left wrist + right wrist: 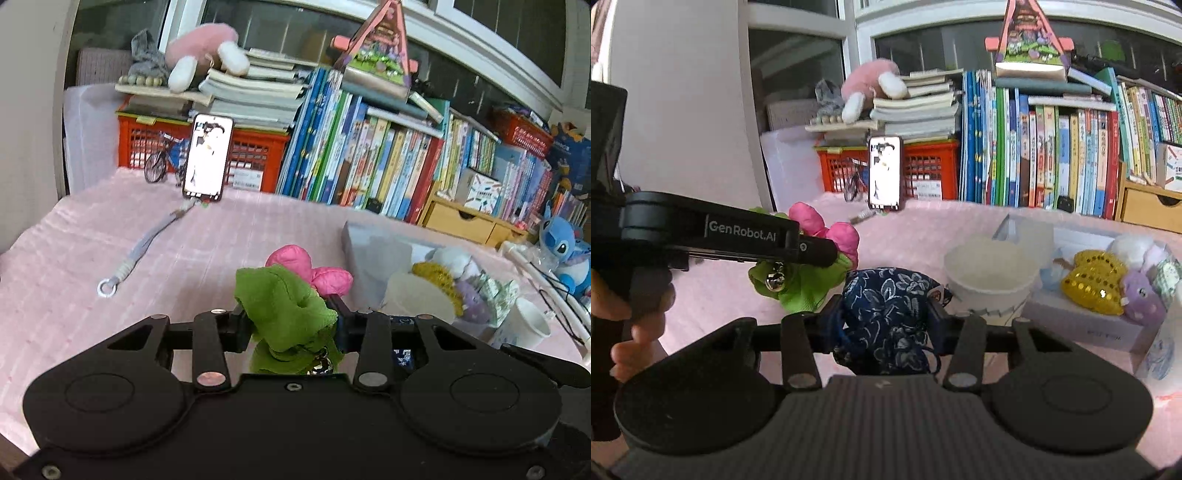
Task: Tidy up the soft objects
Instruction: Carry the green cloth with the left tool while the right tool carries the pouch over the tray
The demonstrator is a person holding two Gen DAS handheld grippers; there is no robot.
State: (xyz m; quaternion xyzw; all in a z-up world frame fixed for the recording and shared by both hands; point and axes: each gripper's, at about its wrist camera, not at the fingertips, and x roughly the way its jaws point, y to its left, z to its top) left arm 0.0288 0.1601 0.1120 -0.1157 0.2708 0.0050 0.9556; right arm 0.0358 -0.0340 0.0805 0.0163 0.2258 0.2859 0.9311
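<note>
My left gripper (291, 317) is shut on a green and pink fabric flower toy (284, 295) with a small bell, held above the pink tablecloth. The same toy (812, 258) and the left gripper (812, 254) show at the left of the right wrist view. My right gripper (886, 314) is shut on a dark blue floral fabric pouch (890, 314). A shallow box (1082, 325) to the right holds soft toys: a yellow sequin one (1093, 280), a purple one (1141, 299) and a white one (1130, 247). The box also shows in the left wrist view (354, 243).
A white paper cup (990, 273) stands just left of the box, another cup (521, 325) at its right. A phone (208, 158) leans on a red crate (258, 155). A lanyard (140, 251) lies on the cloth. Books (369, 147) line the back; a blue plush (561, 247) sits far right.
</note>
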